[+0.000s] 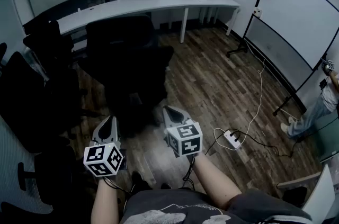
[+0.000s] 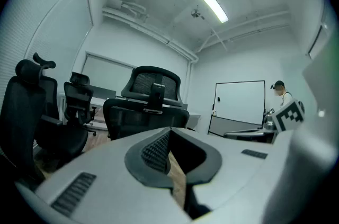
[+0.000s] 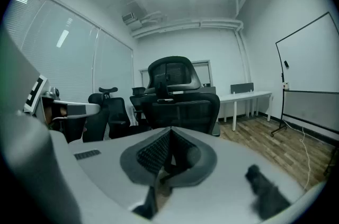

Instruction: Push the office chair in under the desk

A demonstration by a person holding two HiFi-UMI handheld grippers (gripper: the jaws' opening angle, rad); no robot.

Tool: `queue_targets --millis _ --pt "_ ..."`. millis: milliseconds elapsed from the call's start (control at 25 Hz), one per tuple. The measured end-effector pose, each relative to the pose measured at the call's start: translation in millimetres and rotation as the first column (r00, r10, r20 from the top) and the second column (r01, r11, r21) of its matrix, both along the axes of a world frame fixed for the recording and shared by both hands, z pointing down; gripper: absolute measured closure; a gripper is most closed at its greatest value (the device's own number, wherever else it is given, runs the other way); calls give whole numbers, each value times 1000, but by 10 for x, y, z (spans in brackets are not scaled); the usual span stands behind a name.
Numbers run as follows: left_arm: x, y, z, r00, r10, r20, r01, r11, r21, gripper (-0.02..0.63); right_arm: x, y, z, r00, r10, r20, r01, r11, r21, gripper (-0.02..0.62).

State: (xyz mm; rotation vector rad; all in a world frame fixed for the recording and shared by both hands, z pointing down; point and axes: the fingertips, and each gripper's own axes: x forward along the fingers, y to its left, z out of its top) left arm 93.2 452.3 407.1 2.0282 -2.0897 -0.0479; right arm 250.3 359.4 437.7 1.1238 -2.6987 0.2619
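The chair stands on the wood floor between the two grippers and the long white worktop, its back turned to the person. The left gripper and the right gripper are held side by side, both aimed at the chair back and close to it. Each has its jaws shut with nothing between them. More dark chairs line the left side. A whiteboard stands at the right.
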Motion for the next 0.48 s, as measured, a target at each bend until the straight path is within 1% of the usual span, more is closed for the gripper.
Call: queue_targets --millis 240,480 --pt "63 100 -28 1000 4 23 -4 1000 -2 592 34 102 33 1000 -16 -4 16 1000 -6 574" --pt "0 143 -58 999 -3 36 3 1000 -3 592 -7 99 -19 1000 -10 2 10 1000 9 574"
